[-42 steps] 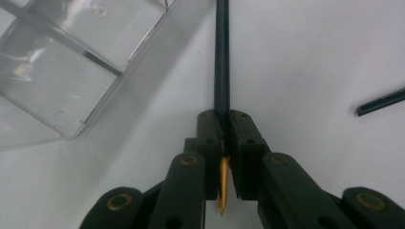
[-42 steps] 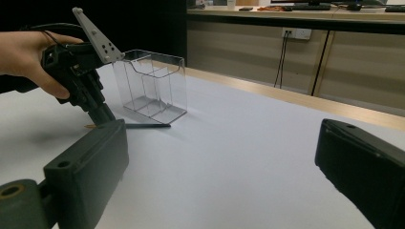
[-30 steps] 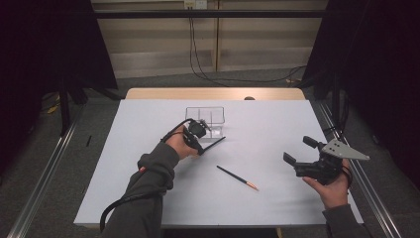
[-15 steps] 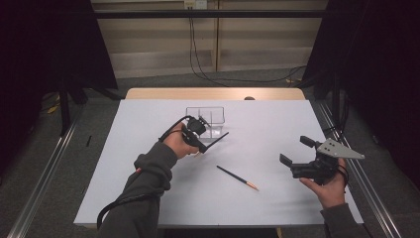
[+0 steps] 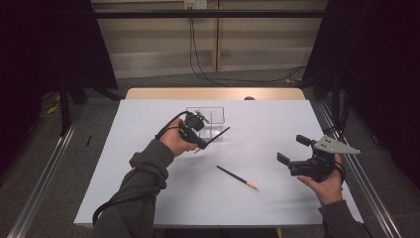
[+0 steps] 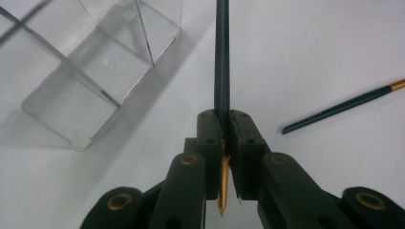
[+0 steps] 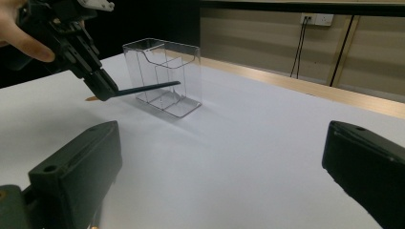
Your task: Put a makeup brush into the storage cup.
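Observation:
My left gripper [image 5: 203, 143] is shut on a dark pencil [image 5: 218, 134] near its gold tip, and holds it above the table, in front of a clear plastic holder [image 5: 207, 121]. In the left gripper view the pencil [image 6: 222, 67] runs straight up from between the closed pads, its gold tip [image 6: 223, 186] sticking back toward the camera, with the holder [image 6: 90, 71] at the upper left. A second dark pencil [image 5: 236, 177] with a gold end lies on the white table. My right gripper [image 5: 288, 148] stands open at the right, nothing between its fingers [image 7: 76, 167].
The white table sheet [image 5: 148, 198] spreads under everything, with a wooden strip [image 5: 213, 93] at its far edge. Metal rails [image 5: 369, 198] run along both sides of the table. The left gripper's cable [image 5: 114, 206] trails off the front edge.
My left gripper has risen a little with the pencil in it. The right gripper has barely shifted.

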Tool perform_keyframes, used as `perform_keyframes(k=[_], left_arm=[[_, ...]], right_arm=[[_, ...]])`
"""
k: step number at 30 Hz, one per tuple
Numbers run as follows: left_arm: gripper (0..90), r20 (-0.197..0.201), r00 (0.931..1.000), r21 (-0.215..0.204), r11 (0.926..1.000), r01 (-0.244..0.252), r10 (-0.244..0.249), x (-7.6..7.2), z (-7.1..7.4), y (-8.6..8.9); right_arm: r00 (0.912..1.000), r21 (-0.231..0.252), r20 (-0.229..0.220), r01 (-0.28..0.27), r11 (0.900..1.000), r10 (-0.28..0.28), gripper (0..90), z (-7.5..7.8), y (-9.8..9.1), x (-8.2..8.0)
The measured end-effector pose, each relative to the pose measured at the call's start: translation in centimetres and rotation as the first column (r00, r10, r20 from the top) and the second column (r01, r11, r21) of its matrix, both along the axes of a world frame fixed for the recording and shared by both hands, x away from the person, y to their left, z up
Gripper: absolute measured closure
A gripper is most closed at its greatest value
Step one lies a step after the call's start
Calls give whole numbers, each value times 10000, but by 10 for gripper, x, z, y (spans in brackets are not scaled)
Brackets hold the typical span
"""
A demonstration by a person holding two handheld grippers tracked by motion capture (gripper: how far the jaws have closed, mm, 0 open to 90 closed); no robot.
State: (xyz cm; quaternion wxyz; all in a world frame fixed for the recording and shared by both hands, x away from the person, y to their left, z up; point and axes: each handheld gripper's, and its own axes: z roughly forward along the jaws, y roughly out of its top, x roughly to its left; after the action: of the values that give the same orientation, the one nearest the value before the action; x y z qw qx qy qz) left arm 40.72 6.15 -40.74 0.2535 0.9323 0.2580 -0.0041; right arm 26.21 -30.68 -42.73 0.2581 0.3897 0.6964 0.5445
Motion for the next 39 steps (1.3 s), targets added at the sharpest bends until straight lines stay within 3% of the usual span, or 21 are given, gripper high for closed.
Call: perform_keyframes(k=[13,20,28,39], left_arm=[[839,145,9989,-392,9982,455,-449,-10,16,-10],[839,213,9959,-389,9953,884,-877,-15,19,-17],[839,110,9935,-410,9927,1136,-1132,-19,21,-26],[839,196,9906,-428,9898,1358,-1350,-22,24,-37]], right_arm=[[9988,1,-239,-423,9991,423,0,6,11,10],[9983,-148,-217,-553,9984,550,0,14,16,15],[9968,17,-417,-676,9977,676,0,18,15,21],[9920,-663,-539,-1179,9908,1144,8,26,22,28]])
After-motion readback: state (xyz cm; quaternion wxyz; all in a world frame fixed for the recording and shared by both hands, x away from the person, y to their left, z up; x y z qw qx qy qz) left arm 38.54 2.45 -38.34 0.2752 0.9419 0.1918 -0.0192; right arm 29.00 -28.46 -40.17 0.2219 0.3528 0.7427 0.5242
